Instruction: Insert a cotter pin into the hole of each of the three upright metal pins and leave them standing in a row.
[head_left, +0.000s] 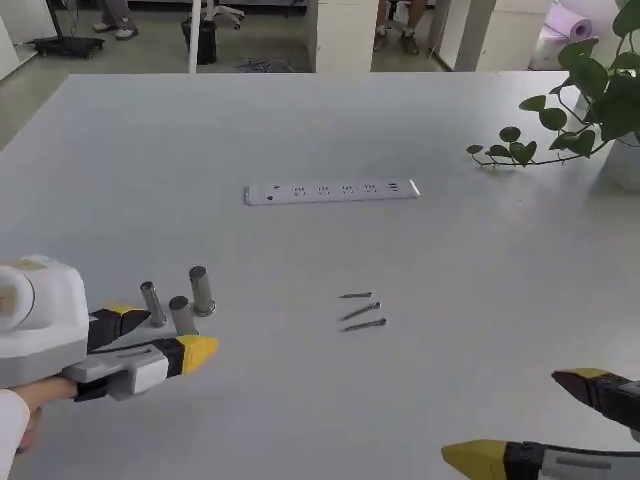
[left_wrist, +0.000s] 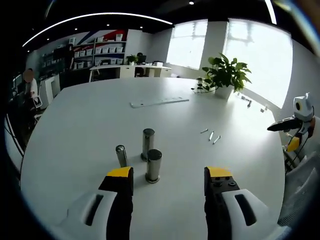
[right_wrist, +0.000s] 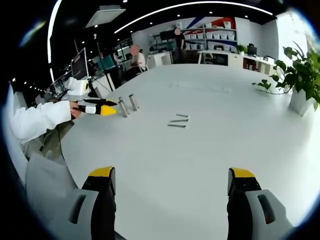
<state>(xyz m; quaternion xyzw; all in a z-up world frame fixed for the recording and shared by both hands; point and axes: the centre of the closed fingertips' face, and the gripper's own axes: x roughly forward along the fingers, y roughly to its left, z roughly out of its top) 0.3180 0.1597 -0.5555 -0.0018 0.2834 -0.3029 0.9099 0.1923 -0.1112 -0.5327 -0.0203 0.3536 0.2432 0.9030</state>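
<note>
My left gripper (left_wrist: 169, 175), jaws spread and empty, should straddle the nearest metal pin (left_wrist: 153, 164) squarely; my right gripper (right_wrist: 172, 172) gapes empty.

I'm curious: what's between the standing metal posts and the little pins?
Nothing: between the posts and the pins the table is bare in the head view.

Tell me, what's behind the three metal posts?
Bare white table, then a white power strip lying farther back. In the head view the left gripper covers the feet of the front two posts.
</note>
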